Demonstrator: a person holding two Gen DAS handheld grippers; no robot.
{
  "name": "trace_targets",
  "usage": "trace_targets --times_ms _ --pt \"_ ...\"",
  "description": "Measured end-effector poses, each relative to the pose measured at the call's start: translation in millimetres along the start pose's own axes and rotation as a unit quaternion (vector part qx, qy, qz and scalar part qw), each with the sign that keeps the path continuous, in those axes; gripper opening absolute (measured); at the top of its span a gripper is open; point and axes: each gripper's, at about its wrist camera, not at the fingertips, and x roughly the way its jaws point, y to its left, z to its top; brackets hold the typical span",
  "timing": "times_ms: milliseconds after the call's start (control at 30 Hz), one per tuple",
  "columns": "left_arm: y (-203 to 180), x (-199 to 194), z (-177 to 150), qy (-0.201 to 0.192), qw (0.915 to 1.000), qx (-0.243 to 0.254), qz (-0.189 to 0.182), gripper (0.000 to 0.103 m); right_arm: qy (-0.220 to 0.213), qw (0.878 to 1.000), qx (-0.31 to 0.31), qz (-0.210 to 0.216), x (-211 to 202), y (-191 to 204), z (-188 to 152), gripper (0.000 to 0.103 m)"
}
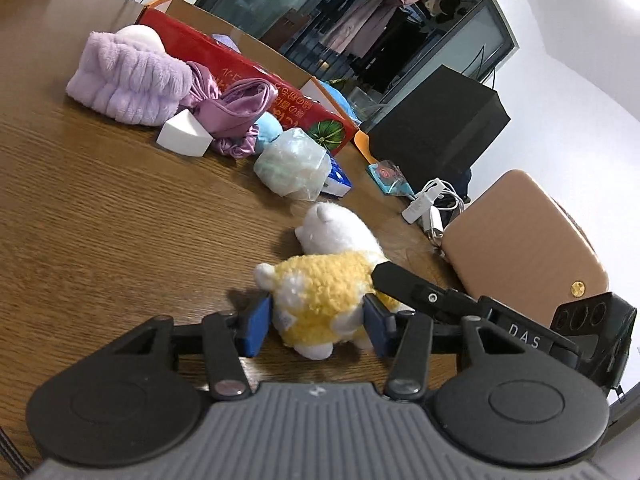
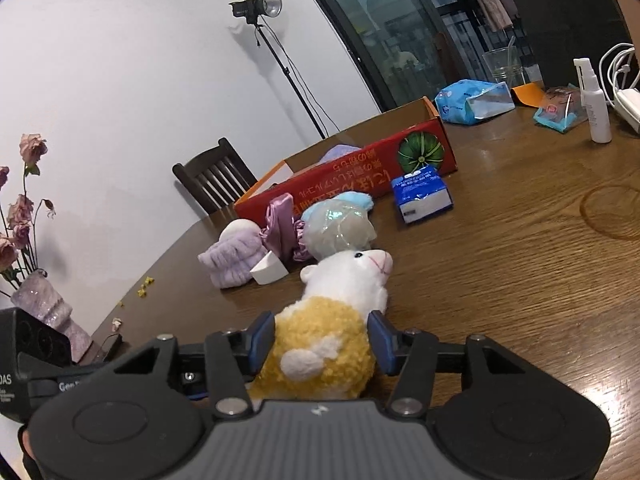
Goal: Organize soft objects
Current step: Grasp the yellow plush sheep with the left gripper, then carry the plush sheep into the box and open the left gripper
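A yellow-and-white plush sheep [image 1: 320, 292] lies on the wooden table [image 1: 100, 220]. My left gripper [image 1: 316, 326] has its blue pads on either side of the sheep's rear end. My right gripper [image 2: 322, 342] has its pads on either side of the sheep's [image 2: 332, 332] yellow body, and its finger [image 1: 404, 280] shows in the left wrist view. Behind lie a purple fluffy headband [image 1: 128, 80], a purple satin scrunchie [image 1: 236, 116], a white sponge wedge [image 1: 184, 134], a wrapped pale bundle [image 1: 294, 164] and a red open cardboard box [image 2: 352, 168].
A tissue pack [image 2: 422, 194], a blue wipes bag [image 2: 468, 100], a spray bottle [image 2: 594, 100] and white chargers [image 1: 428, 204] lie toward the table's far side. A black box [image 1: 440, 128], a tan chair back [image 1: 524, 240], a dark chair [image 2: 214, 176] and a flower vase [image 2: 44, 308] stand around.
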Motion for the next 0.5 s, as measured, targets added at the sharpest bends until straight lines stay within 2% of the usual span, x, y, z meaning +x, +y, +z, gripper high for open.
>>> trace_targets --times_ms 167,267,400,500 --pt "-1.6 1.4 -0.5 -0.005 1.0000 -0.007 -0.003 0.048 0.000 1.000 0.000 -0.001 -3.1 2.1 -1.0 0.046" --pt "-15.2 -6.2 10.0 -0.024 0.9994 0.008 -0.021 0.048 -0.025 1.000 -0.001 0.000 -15.4 7.6 5.7 0.045" --pt "-44.1 -3.0 60.0 -0.055 0.9958 0.057 -0.046 0.048 -0.083 0.996 -0.032 0.003 -28.9 18.4 44.9 0.045" --pt "-56.6 19.7 118.1 -0.069 0.9933 0.075 -0.054 0.048 -0.108 0.993 -0.055 0.007 -13.3 15.2 100.8 0.045"
